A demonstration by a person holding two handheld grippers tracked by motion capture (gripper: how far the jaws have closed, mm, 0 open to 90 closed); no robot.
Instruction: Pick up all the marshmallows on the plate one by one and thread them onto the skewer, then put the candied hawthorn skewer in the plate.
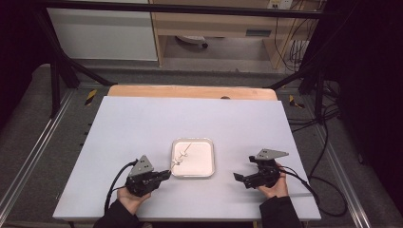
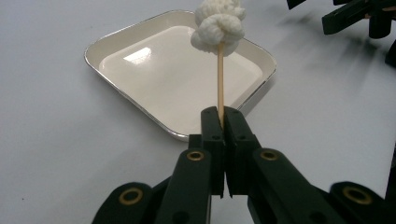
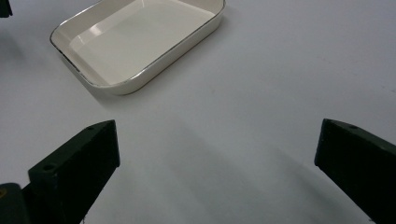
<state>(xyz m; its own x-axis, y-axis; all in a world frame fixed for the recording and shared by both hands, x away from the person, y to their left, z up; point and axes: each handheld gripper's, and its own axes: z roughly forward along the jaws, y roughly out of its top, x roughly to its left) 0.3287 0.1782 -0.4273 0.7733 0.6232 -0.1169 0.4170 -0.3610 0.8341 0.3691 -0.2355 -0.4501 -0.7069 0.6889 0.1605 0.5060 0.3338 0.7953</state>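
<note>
No readable text — no labels, brands, numbers or signs.

The table (image 1: 142,123) lies bare from nine through twelve to three o'clock of the tray (image 1: 209,159), giving broad passage. The skewer (image 2: 220,79), topped by a white knotted lump (image 2: 219,23), rises over the tray's seven o'clock corner.

Thin wooden skewer (image 2: 220,79) topped with a knotted white lump (image 2: 219,25), held upright-tilted over a shallow cream tray (image 2: 116,39) with a metal rim, tray empty, flat at the desk's centre
</note>
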